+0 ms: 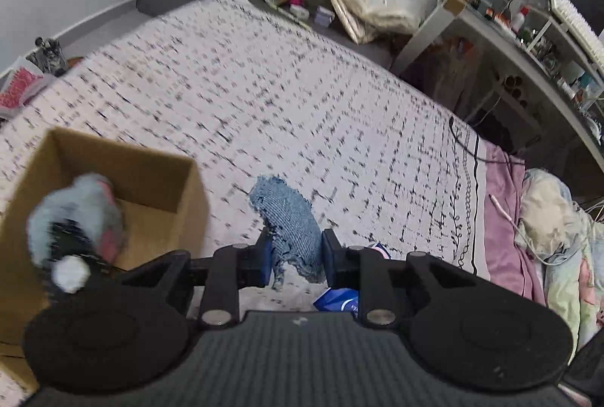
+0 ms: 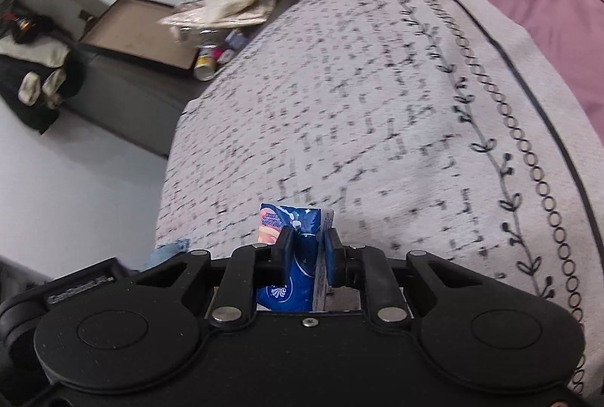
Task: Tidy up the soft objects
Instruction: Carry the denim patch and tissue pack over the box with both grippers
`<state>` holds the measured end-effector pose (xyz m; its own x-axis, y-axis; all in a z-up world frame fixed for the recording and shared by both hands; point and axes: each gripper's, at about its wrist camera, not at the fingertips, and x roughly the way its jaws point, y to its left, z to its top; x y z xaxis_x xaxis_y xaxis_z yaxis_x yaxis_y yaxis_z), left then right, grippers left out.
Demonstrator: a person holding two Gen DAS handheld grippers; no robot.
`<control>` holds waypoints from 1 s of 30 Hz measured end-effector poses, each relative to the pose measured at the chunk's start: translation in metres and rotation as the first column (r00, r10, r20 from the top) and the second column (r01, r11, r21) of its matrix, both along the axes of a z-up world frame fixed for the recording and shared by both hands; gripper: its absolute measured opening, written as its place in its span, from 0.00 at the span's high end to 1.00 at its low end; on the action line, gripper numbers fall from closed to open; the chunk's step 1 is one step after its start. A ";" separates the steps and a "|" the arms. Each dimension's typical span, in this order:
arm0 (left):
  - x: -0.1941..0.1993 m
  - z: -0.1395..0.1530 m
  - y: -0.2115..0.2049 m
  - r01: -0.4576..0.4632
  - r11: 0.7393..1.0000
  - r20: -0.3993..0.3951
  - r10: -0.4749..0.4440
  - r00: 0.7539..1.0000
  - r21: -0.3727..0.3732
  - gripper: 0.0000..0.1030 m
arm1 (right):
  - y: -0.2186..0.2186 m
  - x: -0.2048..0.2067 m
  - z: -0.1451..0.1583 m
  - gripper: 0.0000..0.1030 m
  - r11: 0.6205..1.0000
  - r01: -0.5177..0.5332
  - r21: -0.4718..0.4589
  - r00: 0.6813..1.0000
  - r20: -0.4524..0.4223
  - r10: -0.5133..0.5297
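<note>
While both claws hang above the patterned bedspread (image 1: 264,97), each already carries something. Landmark for these notes: the cardboard box (image 1: 158,176).

Box stands open on the bed at the far left of the left wrist view. Inside it, against the near wall, a grey-and-pink plush toy (image 1: 81,214), blurred; no other contents can be made out, and much of the box floor is hidden.

Just right of the box, the left claw (image 1: 296,258) is closed narrow on a scrap of blue denim cloth (image 1: 290,218). Cloth stands up between the fingers, frayed along its edges, lower end drooping past the pads. Judgement: light, limp, no stiffness; it will fold and trail, so a pinch near the middle, as now, looks safer than a hold on the frayed edge.

Further right of the box, lower, a blue tissue pack (image 1: 339,299) peeks beneath the left claw. The right wrist view shows it pinched in the right claw (image 2: 307,258), fingers drawn in on its flat sides, pack upright and clear of the bedspread. Judgement: light, squashy, glossy wrapper probably slippery; grip across the broad faces, mid-body, without crushing.

Both items look bound for the box; neither is over it yet.
</note>
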<state>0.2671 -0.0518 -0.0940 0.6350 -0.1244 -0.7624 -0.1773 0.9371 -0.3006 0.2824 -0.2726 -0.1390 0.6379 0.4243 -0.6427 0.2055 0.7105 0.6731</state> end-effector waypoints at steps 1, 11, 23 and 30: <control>-0.004 0.005 0.006 -0.006 1.000 0.007 0.006 1.000 0.001 0.76 | 0.003 -0.001 0.003 0.84 1.000 -0.010 -0.004 1.000 0.012 0.010; -0.035 0.029 0.054 -0.060 0.998 0.045 0.059 0.997 0.009 0.76 | 0.035 -0.008 0.030 0.84 0.994 -0.105 -0.024 0.989 0.105 0.107; -0.054 0.017 0.090 -0.060 0.998 0.001 0.060 0.998 -0.022 0.75 | 0.073 -0.013 0.055 0.84 0.978 -0.208 -0.016 0.959 0.193 0.207; -0.056 -0.001 0.111 -0.030 0.997 -0.100 0.023 0.995 -0.066 0.64 | 0.100 -0.014 0.059 0.84 0.964 -0.262 -0.036 0.934 0.240 0.263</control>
<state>0.2111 0.0591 -0.0953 0.5609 -0.1615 -0.8120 -0.2339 0.9099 -0.3425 0.2683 -0.1724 -0.0805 0.6395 0.5961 -0.4855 -0.1565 0.7192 0.6770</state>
